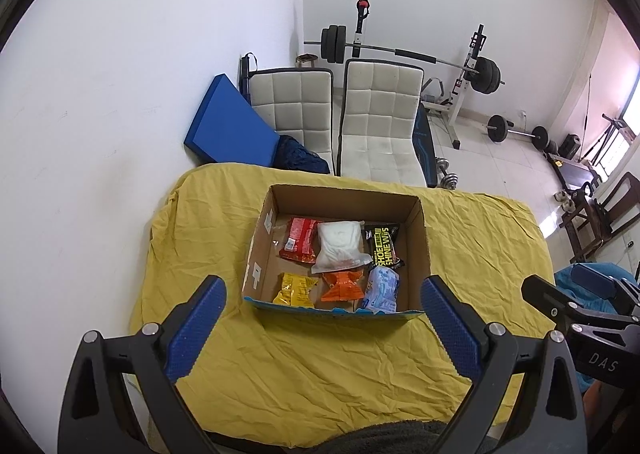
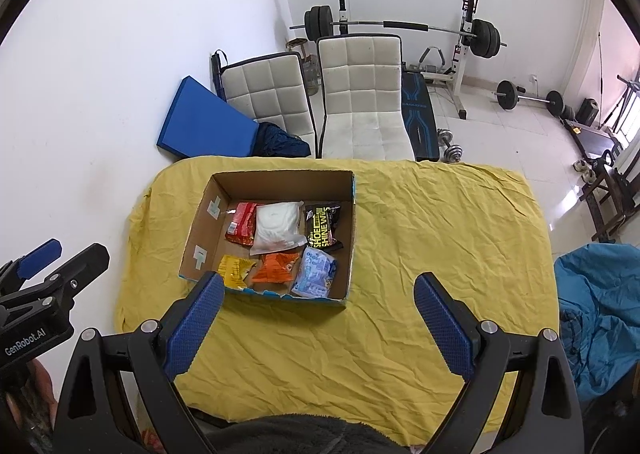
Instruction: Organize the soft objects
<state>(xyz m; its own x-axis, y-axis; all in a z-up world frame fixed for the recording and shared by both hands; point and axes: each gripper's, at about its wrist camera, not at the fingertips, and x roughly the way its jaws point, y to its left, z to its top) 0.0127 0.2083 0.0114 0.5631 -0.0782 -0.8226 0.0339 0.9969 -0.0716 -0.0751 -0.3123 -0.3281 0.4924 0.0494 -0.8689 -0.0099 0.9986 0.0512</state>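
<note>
An open cardboard box (image 1: pixel 418 238) (image 2: pixel 208 221) stands on a table under a yellow cloth (image 1: pixel 320 366) (image 2: pixel 420 221). In it lie several soft packets: red (image 1: pixel 298 240), white (image 1: pixel 340 246), black shoe-shine wipes (image 1: pixel 382 246), yellow (image 1: pixel 292 288), orange (image 1: pixel 344 286) and light blue (image 1: pixel 382 288). They also show in the right wrist view, with the white packet (image 2: pixel 278 225) in the middle. My left gripper (image 1: pixel 322 294) is open and empty, held above the cloth just before the box. My right gripper (image 2: pixel 318 290) is open and empty, to the right of the left one.
Two white padded chairs (image 1: pixel 380 125) stand behind the table, with a blue mat (image 1: pixel 228 121) leaning on the wall. A barbell rack (image 1: pixel 460 69) and weights are on the floor beyond. A blue cloth (image 2: pixel 600 314) lies at the table's right.
</note>
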